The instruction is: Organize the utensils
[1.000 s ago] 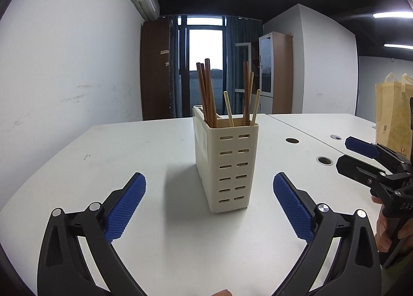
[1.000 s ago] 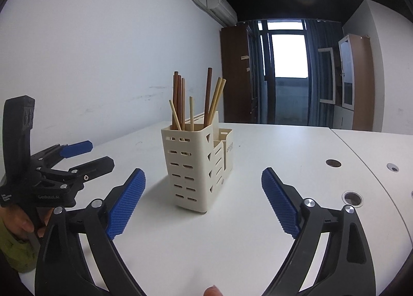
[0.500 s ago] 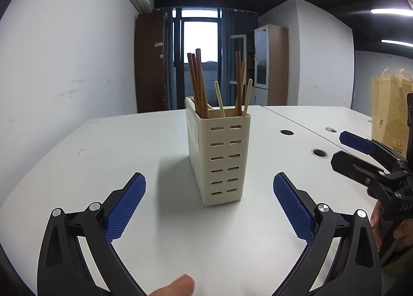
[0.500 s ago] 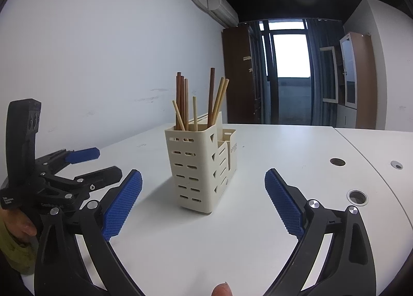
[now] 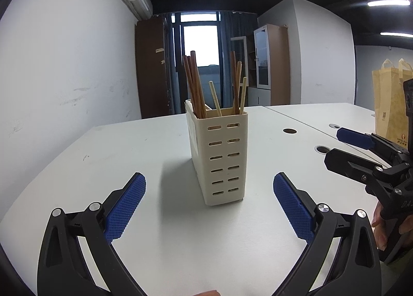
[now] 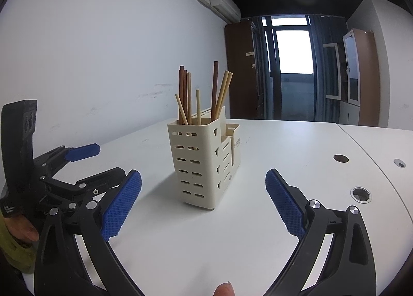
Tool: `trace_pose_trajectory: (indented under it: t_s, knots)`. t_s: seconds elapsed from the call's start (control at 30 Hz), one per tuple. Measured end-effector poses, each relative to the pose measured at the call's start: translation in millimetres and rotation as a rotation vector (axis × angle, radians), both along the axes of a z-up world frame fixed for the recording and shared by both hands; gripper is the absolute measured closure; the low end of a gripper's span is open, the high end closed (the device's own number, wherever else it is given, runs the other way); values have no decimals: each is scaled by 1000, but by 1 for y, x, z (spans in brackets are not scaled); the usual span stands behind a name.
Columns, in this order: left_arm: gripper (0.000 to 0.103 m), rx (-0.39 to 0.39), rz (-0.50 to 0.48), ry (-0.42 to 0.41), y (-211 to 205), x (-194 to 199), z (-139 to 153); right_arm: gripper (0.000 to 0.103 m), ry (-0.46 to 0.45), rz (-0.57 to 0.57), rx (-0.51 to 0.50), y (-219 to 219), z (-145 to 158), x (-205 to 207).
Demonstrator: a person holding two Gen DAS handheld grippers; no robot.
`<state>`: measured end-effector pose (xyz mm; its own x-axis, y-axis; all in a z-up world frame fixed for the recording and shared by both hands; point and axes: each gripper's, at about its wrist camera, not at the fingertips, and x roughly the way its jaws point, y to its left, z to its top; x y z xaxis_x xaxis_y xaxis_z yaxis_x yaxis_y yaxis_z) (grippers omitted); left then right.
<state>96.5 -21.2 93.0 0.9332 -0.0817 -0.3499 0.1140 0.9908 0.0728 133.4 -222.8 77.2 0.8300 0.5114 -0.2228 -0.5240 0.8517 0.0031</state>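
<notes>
Standing upright near the middle of the white surface [image 5: 108, 156]: a cream slotted holder [image 5: 219, 156], with brown and pale chopsticks [image 5: 197, 89] upright or leaning in its tall near compartment. Lower compartments on its far side, contents not visible. Left tool [image 5: 209, 192] spread wide, holding nothing, aimed at the holder from the near side, not touching. Right tool [image 6: 204, 192] also spread wide and holding nothing, near the holder. Far right on the surface: a yellow paper bag [image 5: 387, 104].
</notes>
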Motion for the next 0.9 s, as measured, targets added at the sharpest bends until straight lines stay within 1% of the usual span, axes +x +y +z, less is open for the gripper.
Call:
trace_pose_trajectory:
  t_s: [0.27,0.4,0.67,0.9]
  knots:
    - [6,-22,14,-11,2,-2,0,5,-2,-2,2,1,0,-2]
    - [6,-19,12,2,0,-1,-2,5,-7,-1,3,1,-1,-3]
    - [6,-16,7,-16,-3,-6,-1,5,-16,7,14,1,-1,-4]
    - [6,-37,5,7,0,-5,1,5,-28,13,18,2,0,-8]
